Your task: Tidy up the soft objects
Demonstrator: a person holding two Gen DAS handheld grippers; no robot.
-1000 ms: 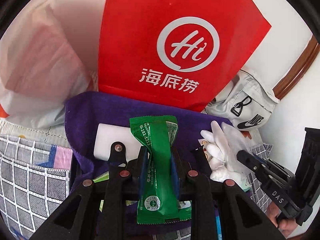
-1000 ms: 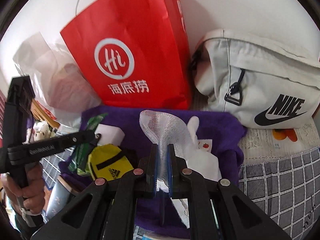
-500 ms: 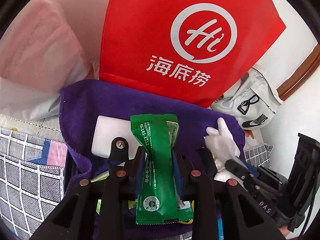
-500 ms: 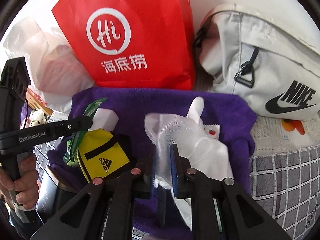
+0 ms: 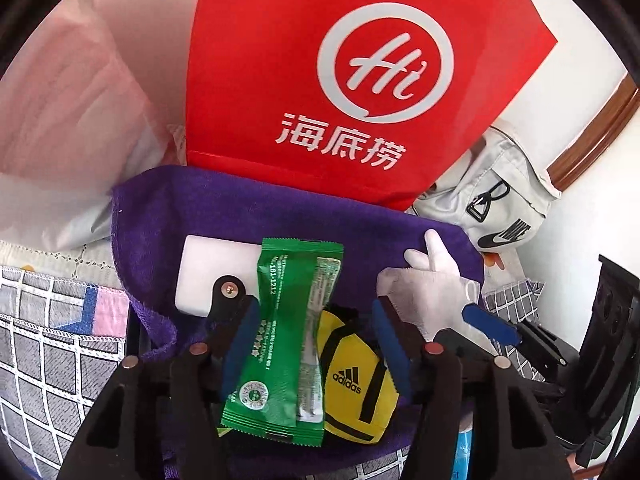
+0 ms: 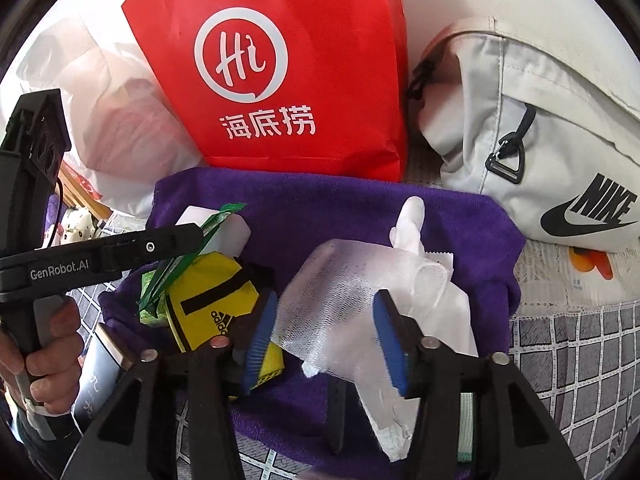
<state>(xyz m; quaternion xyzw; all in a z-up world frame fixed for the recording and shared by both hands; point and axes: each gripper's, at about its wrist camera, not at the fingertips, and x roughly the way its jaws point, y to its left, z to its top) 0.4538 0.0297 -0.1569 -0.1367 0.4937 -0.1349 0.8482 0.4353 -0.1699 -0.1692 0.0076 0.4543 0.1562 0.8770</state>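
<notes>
A purple towel (image 5: 240, 216) (image 6: 320, 208) lies on the checked cloth. On it lie a white block (image 5: 212, 268), a green packet (image 5: 288, 336) (image 6: 160, 292), a yellow Adidas pouch (image 5: 352, 376) (image 6: 208, 300) and a white glove with mesh (image 5: 432, 288) (image 6: 352, 288). My left gripper (image 5: 316, 344) is open, its jaws wide apart around the green packet, which rests loose between them. My right gripper (image 6: 324, 336) is open, its blue pads on either side of the white mesh and glove.
A red paper bag (image 5: 340, 72) (image 6: 288, 80) stands behind the towel. A white plastic bag (image 5: 64, 120) sits at left. A grey Nike bag (image 6: 540, 152) (image 5: 492, 208) lies at right. The checked tablecloth (image 6: 580, 352) surrounds the towel.
Both grippers have opened: the left let go of the green packet, the right let go of the white mesh. Both moved forward and lower over the towel.
</notes>
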